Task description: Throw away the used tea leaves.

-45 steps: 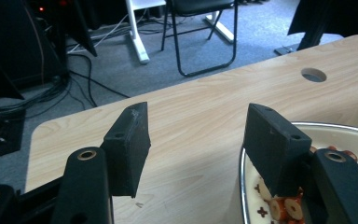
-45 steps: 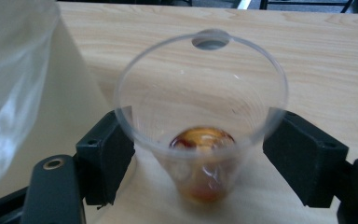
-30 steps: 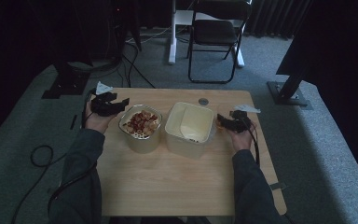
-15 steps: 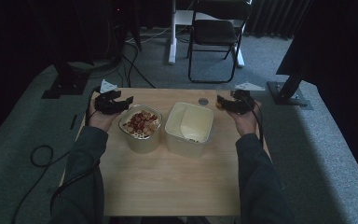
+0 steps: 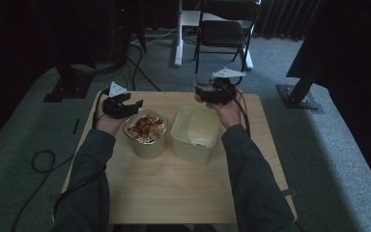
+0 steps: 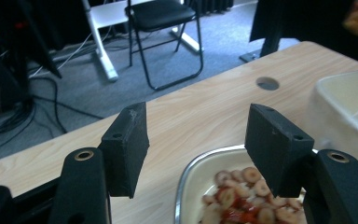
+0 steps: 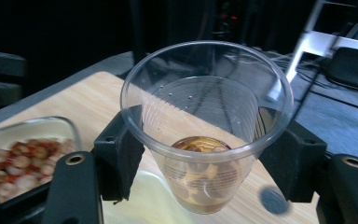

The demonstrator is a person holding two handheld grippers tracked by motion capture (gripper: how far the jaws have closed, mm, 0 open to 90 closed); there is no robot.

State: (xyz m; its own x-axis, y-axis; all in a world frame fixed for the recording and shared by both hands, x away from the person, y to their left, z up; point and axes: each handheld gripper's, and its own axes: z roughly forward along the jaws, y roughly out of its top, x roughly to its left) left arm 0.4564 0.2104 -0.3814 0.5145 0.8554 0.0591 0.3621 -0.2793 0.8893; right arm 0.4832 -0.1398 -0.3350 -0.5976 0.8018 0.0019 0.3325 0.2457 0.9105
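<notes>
Right gripper view looks straight down the jaws at a clear plastic cup point(image 7: 207, 126), pinched on both sides just below its rim, with a little brownish stuff lying in the bottom. From the high view the right gripper point(image 5: 208, 93) carries that cup above the far edge of the table point(image 5: 174, 193), over the back of the empty white tub point(image 5: 195, 133).

Such a cup is thin and light, and its wall gives easily, so a hard squeeze would buckle it, while a loose one lets the smooth plastic slip. The stiff rolled rim makes the band just under it the fair place to hold.

The left gripper point(image 5: 125, 105) stands about half open with nothing between its jaws, beside the bowl of cereal point(image 5: 145, 128); what the red bits are I can't quite tell.
</notes>
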